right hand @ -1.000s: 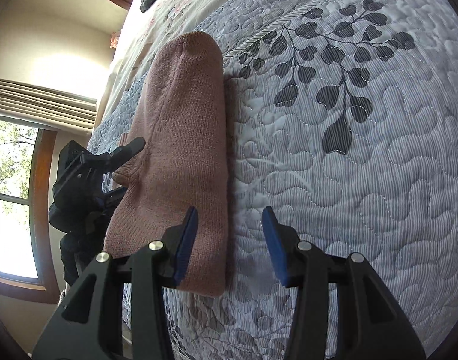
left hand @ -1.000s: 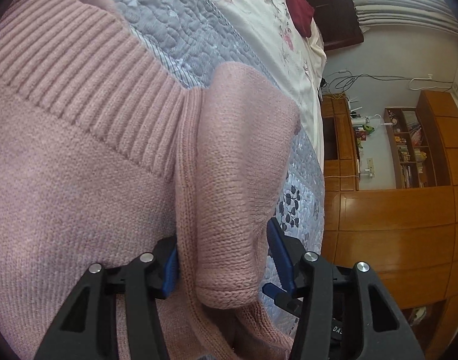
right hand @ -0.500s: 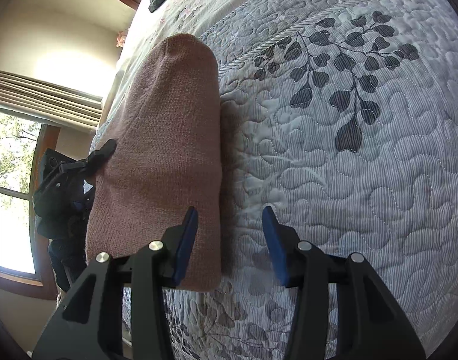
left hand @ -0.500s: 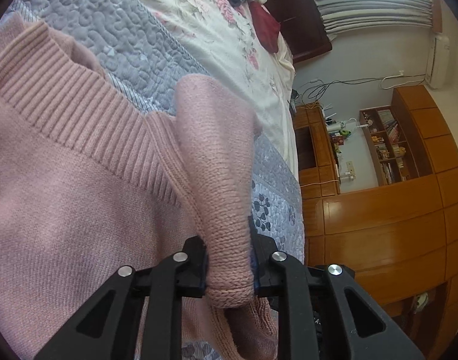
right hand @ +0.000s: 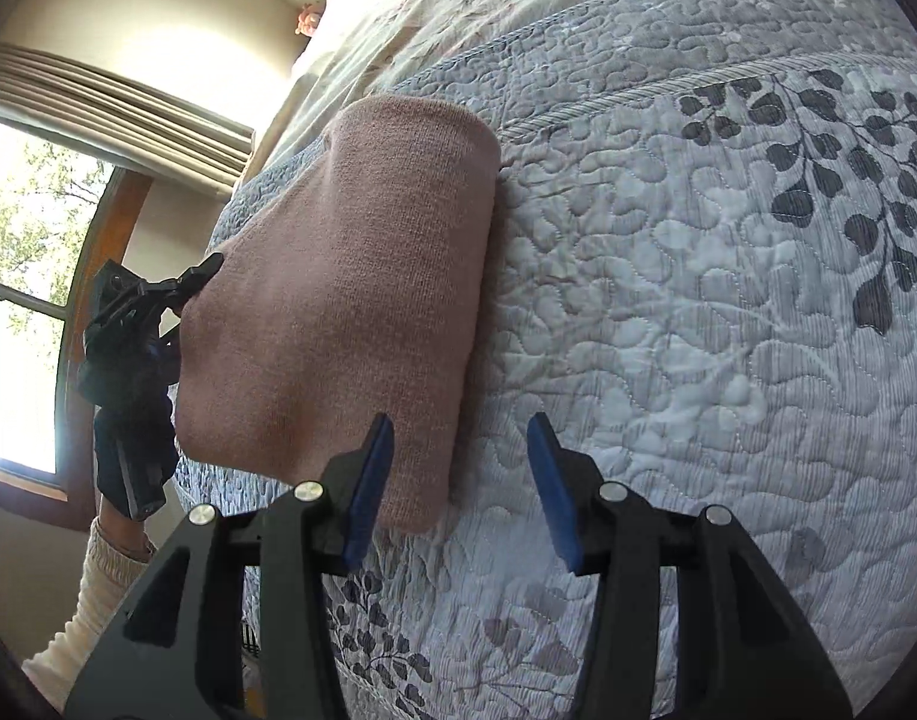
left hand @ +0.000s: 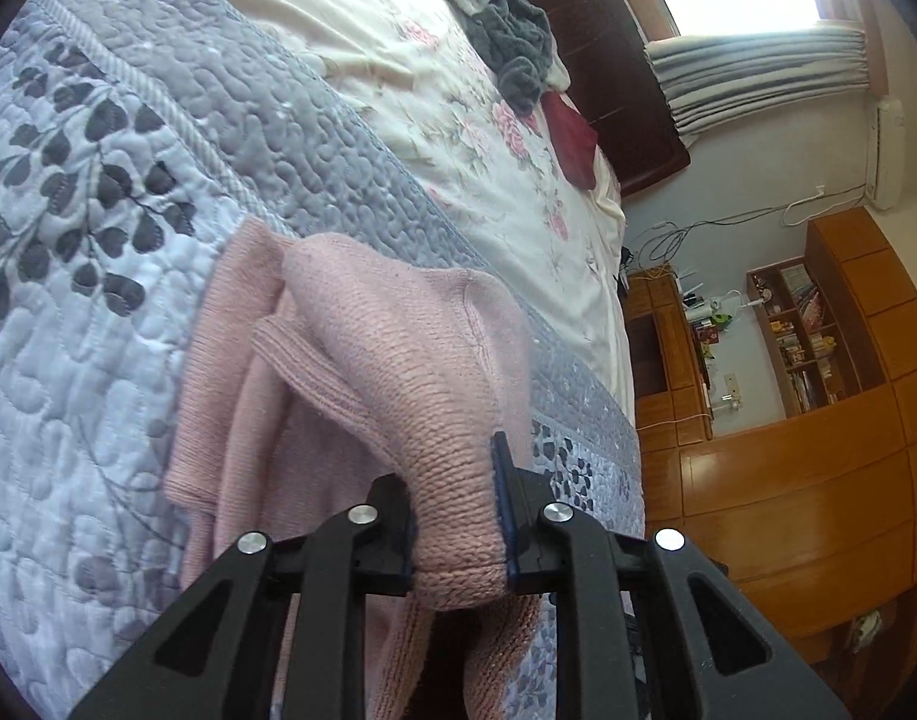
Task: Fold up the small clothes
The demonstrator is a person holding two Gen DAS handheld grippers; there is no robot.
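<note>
Left tool lifts the sweater edge

The left tool (left hand: 455,516), now clamped on the pink sweater (left hand: 398,360), raises it; the right tool (right hand: 458,492) stays apart at 6 o'clock.

The sweater (left hand: 398,360) hides the left gripper's (left hand: 458,531) pads and runs off the lower edge, and the shelf (left hand: 800,324) items are too small to tell.

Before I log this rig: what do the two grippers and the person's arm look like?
Both the left gripper and right gripper have black angular plastic fingers, silver screw heads and blue pads. The person wears a cream ribbed sleeve.
</note>
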